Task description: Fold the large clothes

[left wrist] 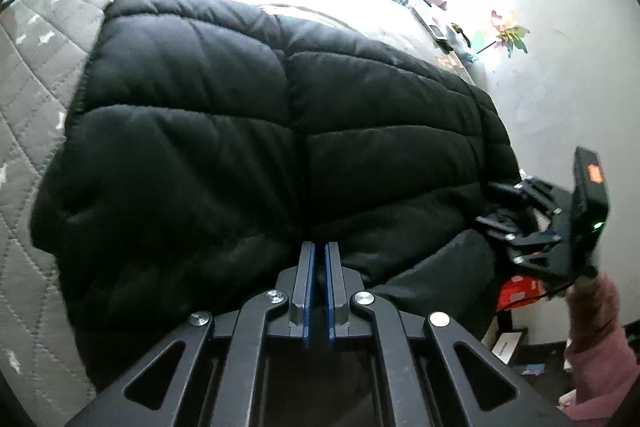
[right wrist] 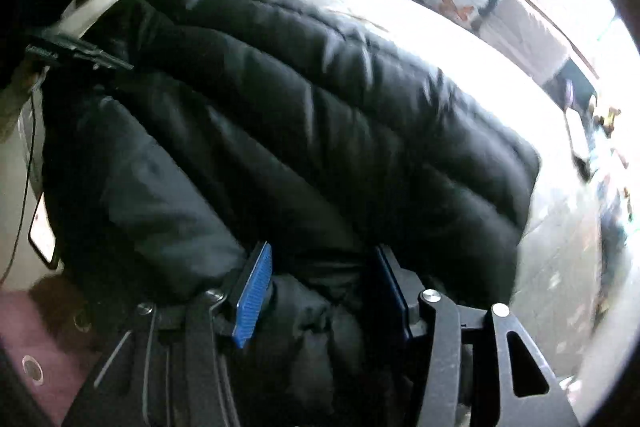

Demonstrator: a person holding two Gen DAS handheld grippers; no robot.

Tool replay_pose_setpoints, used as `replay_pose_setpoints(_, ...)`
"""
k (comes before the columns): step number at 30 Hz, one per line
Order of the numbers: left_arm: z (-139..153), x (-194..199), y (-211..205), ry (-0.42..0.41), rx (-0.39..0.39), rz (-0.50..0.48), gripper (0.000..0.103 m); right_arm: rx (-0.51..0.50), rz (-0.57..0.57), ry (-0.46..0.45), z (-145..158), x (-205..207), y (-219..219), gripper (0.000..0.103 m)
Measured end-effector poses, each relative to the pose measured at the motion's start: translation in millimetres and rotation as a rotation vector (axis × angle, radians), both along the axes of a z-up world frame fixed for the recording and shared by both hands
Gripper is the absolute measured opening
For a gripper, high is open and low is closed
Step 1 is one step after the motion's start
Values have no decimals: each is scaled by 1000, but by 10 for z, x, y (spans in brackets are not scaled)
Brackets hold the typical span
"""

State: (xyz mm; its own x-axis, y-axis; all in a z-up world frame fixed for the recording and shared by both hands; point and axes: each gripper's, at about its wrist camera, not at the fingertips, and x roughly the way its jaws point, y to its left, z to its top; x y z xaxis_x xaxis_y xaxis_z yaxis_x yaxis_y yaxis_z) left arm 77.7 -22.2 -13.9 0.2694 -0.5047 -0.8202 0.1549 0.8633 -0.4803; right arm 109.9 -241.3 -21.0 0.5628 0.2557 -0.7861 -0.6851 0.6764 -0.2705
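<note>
Black jacket (left wrist: 256,131) lies on bed (left wrist: 36,75). Left tongs (left wrist: 319,259) pressed together, nothing between. Right tongs (right wrist: 320,283) pinch a thick jacket fold.

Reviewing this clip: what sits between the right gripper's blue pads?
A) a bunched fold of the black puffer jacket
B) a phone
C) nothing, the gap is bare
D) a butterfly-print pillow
A: in the right wrist view, the right gripper stands part open with a bunched fold of the black puffer jacket filling the gap between its pads.
</note>
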Motion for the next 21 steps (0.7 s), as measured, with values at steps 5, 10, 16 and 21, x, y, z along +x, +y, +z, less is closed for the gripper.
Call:
replay_pose_setpoints(5,76,-67,6,3,32,-18,6,-18,11,-32,-51,-47,67,58)
replay_pose_setpoints(10,421,-210,150,-55,95,-10,6,-30,25,12,106,-51,-51,57)
replay_pose_setpoints(16,782,-232,510,-118,95,59,6,12,32,-23,493,-123,-105,57)
replay_pose_setpoints(21,981,-168,804,-182,61,116,6,74,0,-123,853,-21,-120,57)
